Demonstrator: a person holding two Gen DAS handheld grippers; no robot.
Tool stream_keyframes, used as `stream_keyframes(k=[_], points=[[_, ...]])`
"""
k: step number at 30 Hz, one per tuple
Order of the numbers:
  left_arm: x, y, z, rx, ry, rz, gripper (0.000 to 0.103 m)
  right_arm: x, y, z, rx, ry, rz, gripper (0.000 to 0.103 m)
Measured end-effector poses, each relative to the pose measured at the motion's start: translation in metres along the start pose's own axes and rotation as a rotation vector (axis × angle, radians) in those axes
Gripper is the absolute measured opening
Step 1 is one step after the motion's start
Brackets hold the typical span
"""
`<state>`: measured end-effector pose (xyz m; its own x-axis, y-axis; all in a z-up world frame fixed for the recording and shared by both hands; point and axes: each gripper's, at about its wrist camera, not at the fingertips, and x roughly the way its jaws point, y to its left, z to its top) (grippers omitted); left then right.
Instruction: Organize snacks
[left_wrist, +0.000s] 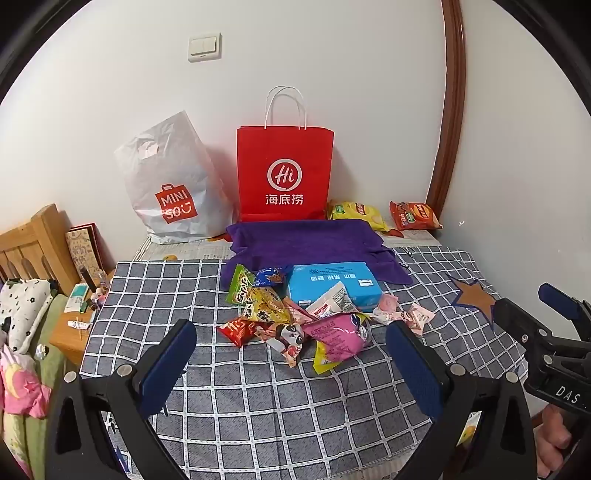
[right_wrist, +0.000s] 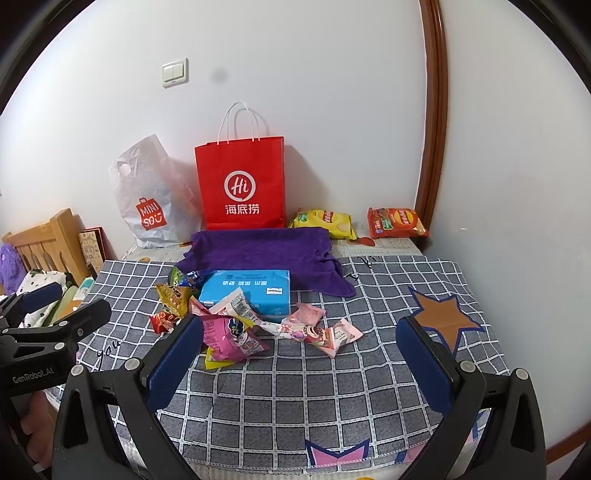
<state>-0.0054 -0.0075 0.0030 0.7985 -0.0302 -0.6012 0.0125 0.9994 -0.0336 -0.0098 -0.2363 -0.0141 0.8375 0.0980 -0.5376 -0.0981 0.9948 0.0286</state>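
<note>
A pile of small snack packets (left_wrist: 295, 321) lies on the grey checked cloth (left_wrist: 258, 406), around a blue tissue pack (left_wrist: 332, 284); the pile also shows in the right wrist view (right_wrist: 236, 325). A pink packet (left_wrist: 338, 332) lies at the front of it. A red paper bag (left_wrist: 284, 173) and a white Miniso bag (left_wrist: 173, 184) stand against the wall. My left gripper (left_wrist: 291, 350) is open and empty, just short of the pile. My right gripper (right_wrist: 299, 350) is open and empty, with pink candy packets (right_wrist: 321, 330) lying between its fingers.
A purple towel (left_wrist: 306, 243) lies behind the pile. A yellow chip bag (left_wrist: 356, 214) and an orange chip bag (left_wrist: 413, 216) lie at the back right by the wooden door frame (left_wrist: 450, 110). A wooden bed frame (left_wrist: 33, 243) and a nightstand (left_wrist: 74, 332) stand left.
</note>
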Motion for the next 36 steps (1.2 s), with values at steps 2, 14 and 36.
stream_keyframes(k=[2,14,36], points=[[0.000,0.000,0.000,-0.001,0.000,0.000,0.103,-0.002,-0.002,0.000,0.000,-0.001,-0.002,0.102],[0.000,-0.001,0.000,-0.002,-0.001,0.002,0.103,-0.001,-0.007,0.001,0.013,0.003,-0.001,0.102],[0.012,-0.007,0.000,-0.016,0.005,-0.029,0.103,0.007,-0.007,-0.002,-0.021,-0.003,-0.020,0.102]])
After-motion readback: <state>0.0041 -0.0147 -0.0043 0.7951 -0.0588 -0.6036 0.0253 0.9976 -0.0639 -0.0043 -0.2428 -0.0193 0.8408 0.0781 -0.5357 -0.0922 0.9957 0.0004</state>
